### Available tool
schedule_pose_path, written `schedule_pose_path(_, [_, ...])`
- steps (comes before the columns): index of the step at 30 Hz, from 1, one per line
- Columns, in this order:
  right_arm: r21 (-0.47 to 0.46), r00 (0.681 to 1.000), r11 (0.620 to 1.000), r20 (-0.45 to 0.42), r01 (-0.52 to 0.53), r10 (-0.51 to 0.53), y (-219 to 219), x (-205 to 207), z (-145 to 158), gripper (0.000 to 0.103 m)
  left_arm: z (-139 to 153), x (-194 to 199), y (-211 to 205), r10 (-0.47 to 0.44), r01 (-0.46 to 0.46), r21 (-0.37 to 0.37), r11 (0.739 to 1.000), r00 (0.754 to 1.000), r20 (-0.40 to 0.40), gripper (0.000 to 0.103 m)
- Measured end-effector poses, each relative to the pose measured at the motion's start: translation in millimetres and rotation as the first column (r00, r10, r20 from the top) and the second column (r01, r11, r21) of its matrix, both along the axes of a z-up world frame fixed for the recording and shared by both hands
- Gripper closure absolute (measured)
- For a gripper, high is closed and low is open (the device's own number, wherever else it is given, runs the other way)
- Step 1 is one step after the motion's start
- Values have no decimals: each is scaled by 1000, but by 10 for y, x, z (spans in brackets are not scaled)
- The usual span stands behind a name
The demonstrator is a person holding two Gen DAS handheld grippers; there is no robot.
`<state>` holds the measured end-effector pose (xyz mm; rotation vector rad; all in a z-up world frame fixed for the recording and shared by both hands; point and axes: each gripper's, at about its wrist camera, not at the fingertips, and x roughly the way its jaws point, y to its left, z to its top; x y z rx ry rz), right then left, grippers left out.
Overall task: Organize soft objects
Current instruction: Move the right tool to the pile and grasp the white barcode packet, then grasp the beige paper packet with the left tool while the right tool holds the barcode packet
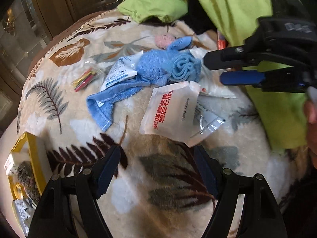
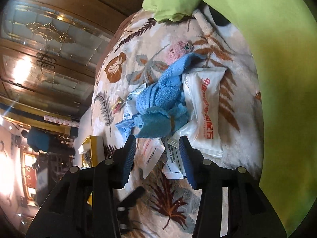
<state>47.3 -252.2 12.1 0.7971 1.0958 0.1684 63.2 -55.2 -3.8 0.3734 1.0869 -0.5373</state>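
The blue towel (image 1: pixel 146 73) lies crumpled at the centre of the left-wrist frame on a leaf-patterned blanket (image 1: pixel 158 178), half over a desiccant packet (image 1: pixel 118 75) and touching a white sachet with red print (image 1: pixel 168 111). The left gripper (image 1: pixel 157 170) hangs at the bottom of that frame, jaws wide and empty. The right gripper (image 2: pixel 157 158) has its jaws partly apart with nothing pressed between them, its tips just short of the towel's rolled end (image 2: pixel 156 125). The likely slip: closing there could pinch the slick sachets (image 2: pixel 172 158) lying under the jaws along with the cloth, dragging them away. The small bag of coloured sticks (image 1: pixel 84 79) could scatter too.
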Motion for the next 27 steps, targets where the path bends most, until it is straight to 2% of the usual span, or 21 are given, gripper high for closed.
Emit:
schedule_pose_path(4, [-3, 1000, 1000, -3, -9, 9, -23, -15, -19, 58, -119, 158, -79, 4, -4, 27, 1000, 1000, 7, 26])
schedule_pose_path(9, [-6, 1000, 1000, -13, -20, 20, -41, -46, -26, 58, -147, 313, -143, -14, 14, 7, 1000, 1000, 15, 26])
schedule_pose_path(14, [-15, 997, 999, -76, -34, 33, -56, -204, -118, 58, -142, 459, -146, 6, -6, -35, 999, 1000, 12, 26])
schedule_pose_path(19, [40, 991, 999, -128, -24, 29, -50, -243, -331, 58, -194, 557, -159, 20, -22, -85, 996, 1000, -20, 27])
schedule_pose_path(24, [79, 992, 997, -120, -18, 28, -2, -155, -459, 58, -196, 629, -207, -2, 3, -84, 996, 1000, 8, 40])
schedule_pose_path(27, [83, 992, 996, -120, -17, 27, 43, -73, -531, 58, -216, 658, -228, -21, 21, -72, 997, 1000, -4, 57])
